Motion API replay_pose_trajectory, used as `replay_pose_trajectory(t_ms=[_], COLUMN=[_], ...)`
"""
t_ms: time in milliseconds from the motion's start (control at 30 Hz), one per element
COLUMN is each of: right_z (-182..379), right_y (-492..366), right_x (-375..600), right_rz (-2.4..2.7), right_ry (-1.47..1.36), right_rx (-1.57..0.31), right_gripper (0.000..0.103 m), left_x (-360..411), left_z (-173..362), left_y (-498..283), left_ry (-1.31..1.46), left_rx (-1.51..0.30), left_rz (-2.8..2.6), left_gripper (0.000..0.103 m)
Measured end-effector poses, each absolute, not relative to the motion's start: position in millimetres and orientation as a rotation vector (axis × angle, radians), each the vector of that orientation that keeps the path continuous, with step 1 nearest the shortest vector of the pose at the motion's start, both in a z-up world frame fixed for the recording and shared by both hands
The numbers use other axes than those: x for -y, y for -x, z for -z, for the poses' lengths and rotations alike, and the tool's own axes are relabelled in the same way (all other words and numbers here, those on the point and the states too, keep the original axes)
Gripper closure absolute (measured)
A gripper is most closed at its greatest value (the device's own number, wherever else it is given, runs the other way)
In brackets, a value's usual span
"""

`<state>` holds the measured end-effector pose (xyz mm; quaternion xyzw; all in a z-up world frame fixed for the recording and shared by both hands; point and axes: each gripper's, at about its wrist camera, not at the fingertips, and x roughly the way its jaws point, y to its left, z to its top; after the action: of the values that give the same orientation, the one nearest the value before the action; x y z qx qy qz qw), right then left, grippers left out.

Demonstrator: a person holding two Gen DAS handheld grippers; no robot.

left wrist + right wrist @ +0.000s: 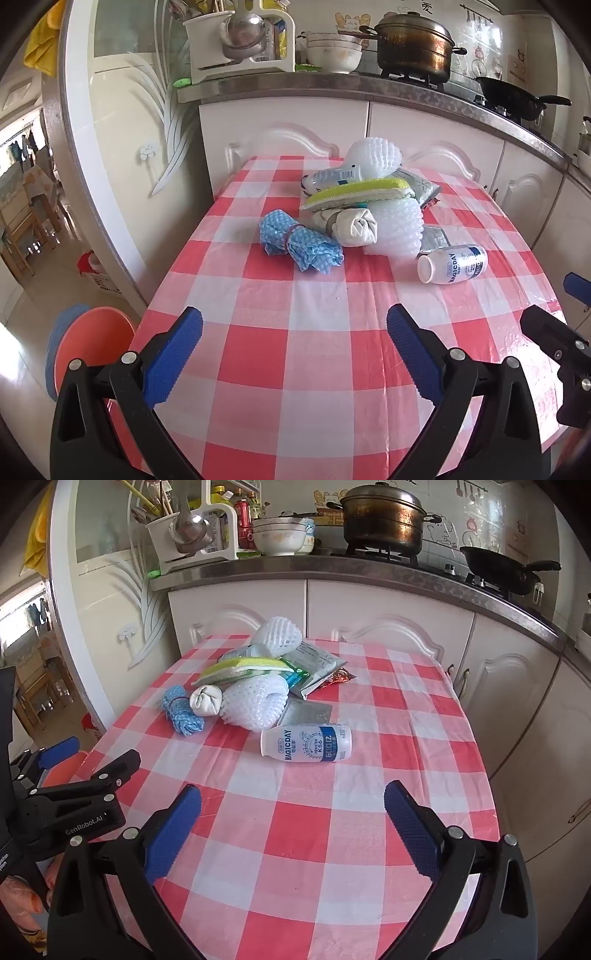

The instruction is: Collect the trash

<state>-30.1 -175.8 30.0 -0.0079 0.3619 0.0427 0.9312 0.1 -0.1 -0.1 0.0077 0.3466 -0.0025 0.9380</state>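
Note:
A pile of trash lies on the far half of the red-checked table: a white MAGICDAY bottle on its side, a blue cloth bundle, a rolled white cloth, white foam nets, a yellow sponge, a tube and foil wrappers. My left gripper is open and empty above the near table. My right gripper is open and empty, short of the bottle.
An orange basin sits on the floor left of the table. White cabinets and a counter with a pot, bowls and a wok stand behind. Each gripper shows at the other view's edge.

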Motion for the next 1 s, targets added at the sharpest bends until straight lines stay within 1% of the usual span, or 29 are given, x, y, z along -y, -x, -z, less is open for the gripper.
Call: replay_pose_trajectory(t_ms=[167, 300, 500, 1000], right_z=[-31, -31, -32, -31], right_y=[31, 31, 30, 33], right_x=[176, 176, 176, 180], right_rz=[-0.082, -0.08, -0.08, -0.063], right_ry=[0.025, 0.028, 0.025, 0.029], right_rx=[-0.733, -0.732, -0.73, -0.714], right_gripper=[0.003, 0.003, 0.003, 0.003], left_x=[-1, 7, -1, 4], left_z=[0, 10, 6, 7], left_y=[-1, 4, -1, -1], left_ry=[-0.002, 0.026, 0.057, 0.042], left_rx=[-0.713, -0.714, -0.738, -0.73], left_rz=[0.008, 0.018, 0.039, 0.042], left_gripper=[0.005, 0.005, 0.005, 0.005])
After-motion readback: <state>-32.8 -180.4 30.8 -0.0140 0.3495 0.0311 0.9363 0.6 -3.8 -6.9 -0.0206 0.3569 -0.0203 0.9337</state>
